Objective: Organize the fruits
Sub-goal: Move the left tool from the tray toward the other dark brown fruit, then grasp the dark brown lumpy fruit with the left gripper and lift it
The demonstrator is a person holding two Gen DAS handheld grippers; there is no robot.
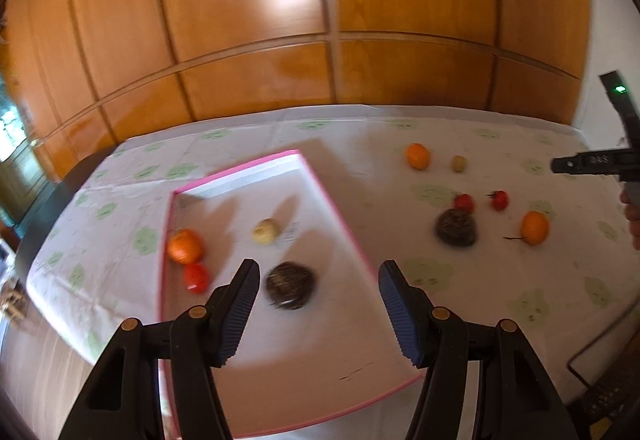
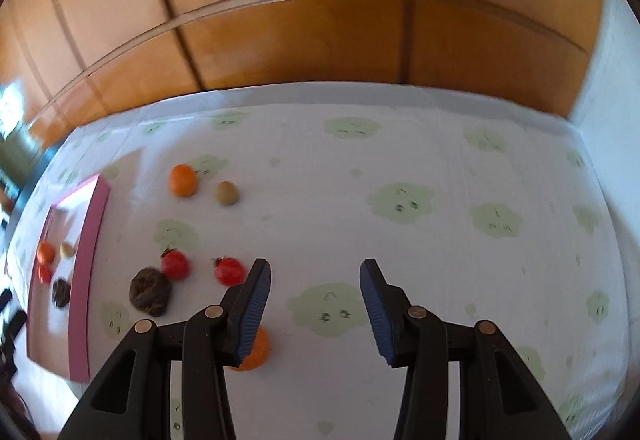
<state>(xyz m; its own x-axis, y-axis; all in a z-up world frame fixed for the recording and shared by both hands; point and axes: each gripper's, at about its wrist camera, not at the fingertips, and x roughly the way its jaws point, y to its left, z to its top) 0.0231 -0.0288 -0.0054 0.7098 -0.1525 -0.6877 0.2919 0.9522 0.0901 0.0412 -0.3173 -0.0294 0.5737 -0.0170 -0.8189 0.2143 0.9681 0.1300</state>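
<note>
A white tray with a pink rim (image 1: 332,199) lies on the table and holds an orange (image 1: 185,246), a red tomato (image 1: 197,277), a pale round fruit (image 1: 265,231) and a dark brown fruit (image 1: 290,284). My left gripper (image 1: 318,304) is open and empty, just above the tray, with the dark fruit between its fingers' lines. On the cloth to the right lie two oranges (image 2: 183,179) (image 2: 254,352), a kiwi (image 2: 227,193), two tomatoes (image 2: 175,264) (image 2: 229,271) and a dark fruit (image 2: 151,291). My right gripper (image 2: 315,300) is open and empty above the cloth; its left finger partly hides one orange.
The table wears a white cloth with green cloud prints (image 2: 400,199). A wooden panelled wall (image 1: 320,19) stands behind the table. The tray also shows at the left of the right wrist view (image 2: 86,260). The right gripper's body shows at the right edge of the left wrist view (image 1: 600,159).
</note>
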